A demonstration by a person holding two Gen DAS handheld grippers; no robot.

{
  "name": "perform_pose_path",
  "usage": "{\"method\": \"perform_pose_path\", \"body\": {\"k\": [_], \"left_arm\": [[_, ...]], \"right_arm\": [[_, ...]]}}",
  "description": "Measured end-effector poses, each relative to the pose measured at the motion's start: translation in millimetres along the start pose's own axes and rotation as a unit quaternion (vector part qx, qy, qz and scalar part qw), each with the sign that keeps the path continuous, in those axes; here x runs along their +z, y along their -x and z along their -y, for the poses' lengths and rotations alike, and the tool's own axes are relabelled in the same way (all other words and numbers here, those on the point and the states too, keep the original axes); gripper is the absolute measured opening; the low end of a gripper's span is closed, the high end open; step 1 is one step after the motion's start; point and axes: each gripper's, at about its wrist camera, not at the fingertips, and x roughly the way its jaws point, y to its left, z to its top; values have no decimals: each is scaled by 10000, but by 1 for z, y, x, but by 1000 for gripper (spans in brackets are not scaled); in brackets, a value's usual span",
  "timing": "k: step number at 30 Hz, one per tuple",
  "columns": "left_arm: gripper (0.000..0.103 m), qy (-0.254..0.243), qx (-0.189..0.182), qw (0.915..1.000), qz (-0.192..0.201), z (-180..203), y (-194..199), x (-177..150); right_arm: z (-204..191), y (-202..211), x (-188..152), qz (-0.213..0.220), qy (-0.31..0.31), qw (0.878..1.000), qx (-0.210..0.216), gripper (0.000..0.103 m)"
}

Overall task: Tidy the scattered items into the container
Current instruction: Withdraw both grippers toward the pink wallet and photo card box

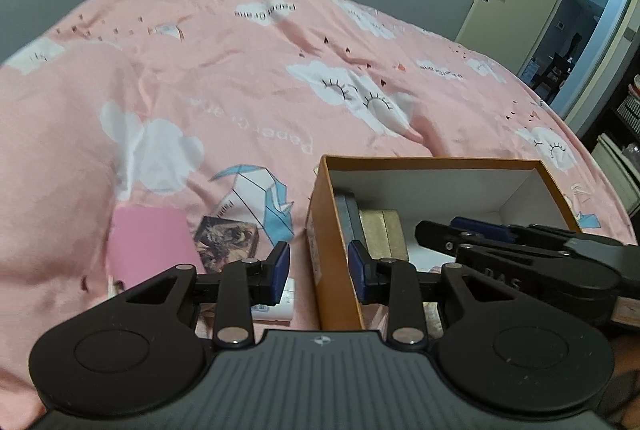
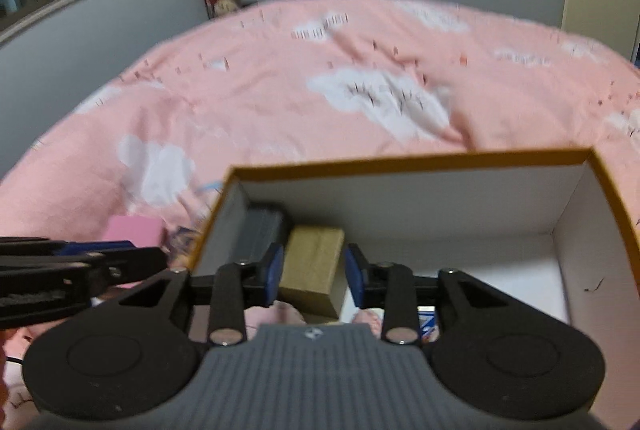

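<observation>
Bed (image 1: 224, 78) under pink cover, white cloud and paper-crane print, creased toward far side. Orange cardboard box (image 1: 320, 230) sits on cover near bed's near edge, open top, white inside. Left of box, directly on cover: pink flat item (image 1: 150, 242), beside it small picture-printed box (image 1: 226, 240), nearer still white packet (image 1: 280, 304), partly hidden. Rest of cover bare

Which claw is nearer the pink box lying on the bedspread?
Left. The left claw straddles the orange box's wall, close to the pink box; the right claw hangs inside the orange box.
</observation>
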Motion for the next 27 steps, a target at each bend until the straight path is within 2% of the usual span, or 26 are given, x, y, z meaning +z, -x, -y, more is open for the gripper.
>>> {"method": "perform_pose_path", "body": {"k": [3,5,8,11,14,21,27], "left_arm": [[36,-93,71,9999,94,1,10,-2],[36,-86,181,9997,148,-1,15,-3],[36,-152,416,9989,163,-8,21,-4],[36,-93,388,9992,-13,-22,26,-4],[36,42,484,9985,-254,-40,29,-8],[36,323,759,9955,-464,-85,37,-14],[36,752,517,9930,-754,-116,24,-8]], "right_arm": [[-10,15,-3,363,-10,9993,9,44],[-16,24,-4,538,-71,9985,53,44],[-26,31,-4,592,-16,9980,228,44],[-37,33,-4,571,129,9976,370,45],[-51,31,-5,436,321,9967,598,45],[-86,18,-12,148,821,9919,963,44],[-107,-12,-15,-455,1000,9871,1166,39]]}}
